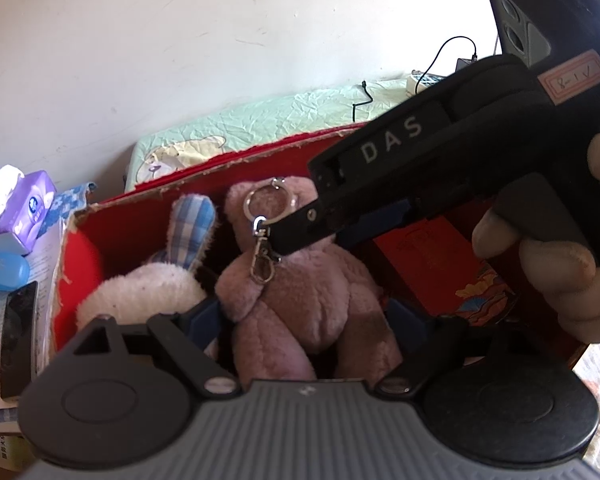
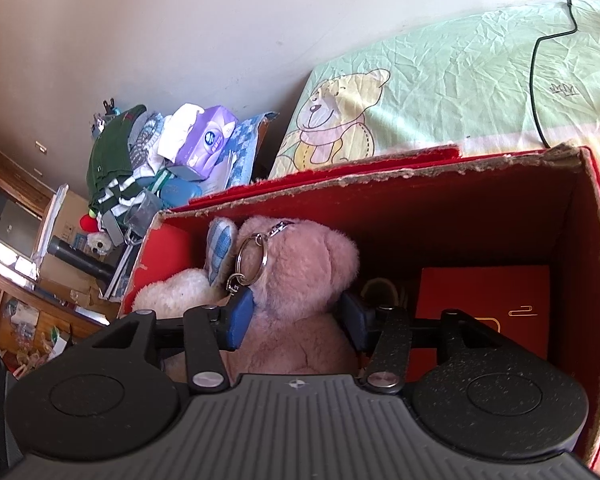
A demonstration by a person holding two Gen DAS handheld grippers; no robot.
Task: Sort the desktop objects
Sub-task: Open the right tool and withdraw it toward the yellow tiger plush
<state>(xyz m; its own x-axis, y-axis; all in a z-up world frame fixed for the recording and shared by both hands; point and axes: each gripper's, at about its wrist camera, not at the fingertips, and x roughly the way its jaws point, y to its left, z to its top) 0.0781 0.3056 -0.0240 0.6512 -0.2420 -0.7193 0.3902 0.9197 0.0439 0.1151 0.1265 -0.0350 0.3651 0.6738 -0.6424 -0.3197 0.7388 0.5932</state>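
So in the left wrist view, at 9 o'clock there's a purple tissue pack (image 1: pixel 30 204) and a dark phone (image 1: pixel 18 338) lying outside the red box (image 1: pixel 66 264). Inside the box, a white plush bunny (image 1: pixel 144 292) sits at about 8 o'clock from the pink teddy bear (image 1: pixel 300 292), touching it. The left gripper (image 1: pixel 304 324) has its blue pads spread wide on either side of the bear's body, not squeezing as far as I can tell. The right gripper (image 2: pixel 296 316) comes in from 2 o'clock, and its pads press into the bear just below the head, so it's clamped on it. Further right, a red booklet (image 2: pixel 484 304) lies flat at 3 o'clock. If the bear's being settled, I'd lower it beside the bunny, watch the keyring (image 2: pixel 252 260) doesn't snag a finger, then let go.
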